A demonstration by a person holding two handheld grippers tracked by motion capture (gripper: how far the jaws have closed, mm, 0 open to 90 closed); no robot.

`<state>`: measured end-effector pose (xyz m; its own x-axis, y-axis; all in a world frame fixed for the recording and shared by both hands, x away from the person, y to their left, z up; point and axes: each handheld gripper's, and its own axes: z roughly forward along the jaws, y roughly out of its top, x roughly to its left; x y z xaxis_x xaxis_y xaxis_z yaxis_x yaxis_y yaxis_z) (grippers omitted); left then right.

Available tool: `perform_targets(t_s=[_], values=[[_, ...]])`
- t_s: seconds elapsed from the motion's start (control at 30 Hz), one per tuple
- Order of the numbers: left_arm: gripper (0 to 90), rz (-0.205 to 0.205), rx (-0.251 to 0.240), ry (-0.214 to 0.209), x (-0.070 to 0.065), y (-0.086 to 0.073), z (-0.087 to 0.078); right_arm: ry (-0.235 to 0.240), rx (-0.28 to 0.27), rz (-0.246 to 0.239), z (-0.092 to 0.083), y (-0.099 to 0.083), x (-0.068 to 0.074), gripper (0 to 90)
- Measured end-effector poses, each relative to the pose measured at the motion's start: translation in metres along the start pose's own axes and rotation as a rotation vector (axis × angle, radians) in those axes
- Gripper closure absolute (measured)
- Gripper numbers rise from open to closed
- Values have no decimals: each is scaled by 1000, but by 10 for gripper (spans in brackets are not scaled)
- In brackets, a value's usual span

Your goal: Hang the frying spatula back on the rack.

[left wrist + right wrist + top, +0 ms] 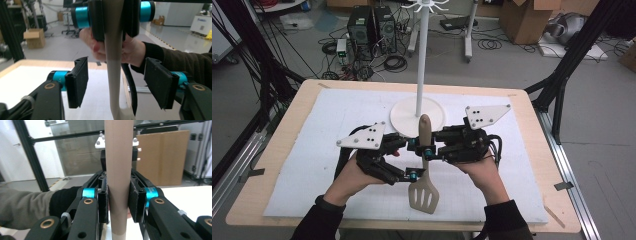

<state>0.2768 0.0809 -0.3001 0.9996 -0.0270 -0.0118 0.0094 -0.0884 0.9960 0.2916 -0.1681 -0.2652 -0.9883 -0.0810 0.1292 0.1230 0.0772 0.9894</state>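
Observation:
A beige slotted spatula [423, 196] stands roughly upright over the white mat, blade end down and handle up. My right gripper [426, 148] is shut on the brown upper handle [118, 157], with both pads pressed flat against it. My left gripper [416, 160] sits lower, and its jaws straddle the pale shaft [113, 75]. Its pads [80, 80] stand apart from the shaft on both sides, so it is open. In the left gripper view the right gripper [113, 17] and the hand holding it appear just above.
A white hook stand rises from a round base [404, 120] just behind the grippers, its pole [422, 60] running up to hooks at the top. A white mat [327, 115] covers the wooden table [287, 125]. Black frame posts flank the table.

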Motion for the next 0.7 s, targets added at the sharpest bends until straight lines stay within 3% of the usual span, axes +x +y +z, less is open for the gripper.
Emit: perform_targets(t_s=[0.13, 0.37, 0.47, 0.6, 0.63, 0.67, 0.7], values=[[556, 26, 24, -18, -1, 1, 5, 29, 5, -7, 1, 1, 2, 734], [748, 64, 3, -19, -2, 1, 6, 56, 0, -22, 0, 1, 4, 733], [762, 59, -4, -13, -1, 1, 6, 56, -2, -31, 0, 1, 4, 732], [777, 67, 4, 11, 0, 1, 5, 31, -1, -50, 0, 1, 6, 693], [778, 68, 18, 29, 2, 1, 4, -9, -4, -56, -1, 0, 6, 553], [778, 68, 18, 29, 2, 1, 4, -9, -4, -56, -1, 0, 6, 553], [778, 50, 20, 32, 5, 1, 2, -42, -8, -58, -7, -2, 5, 528]])
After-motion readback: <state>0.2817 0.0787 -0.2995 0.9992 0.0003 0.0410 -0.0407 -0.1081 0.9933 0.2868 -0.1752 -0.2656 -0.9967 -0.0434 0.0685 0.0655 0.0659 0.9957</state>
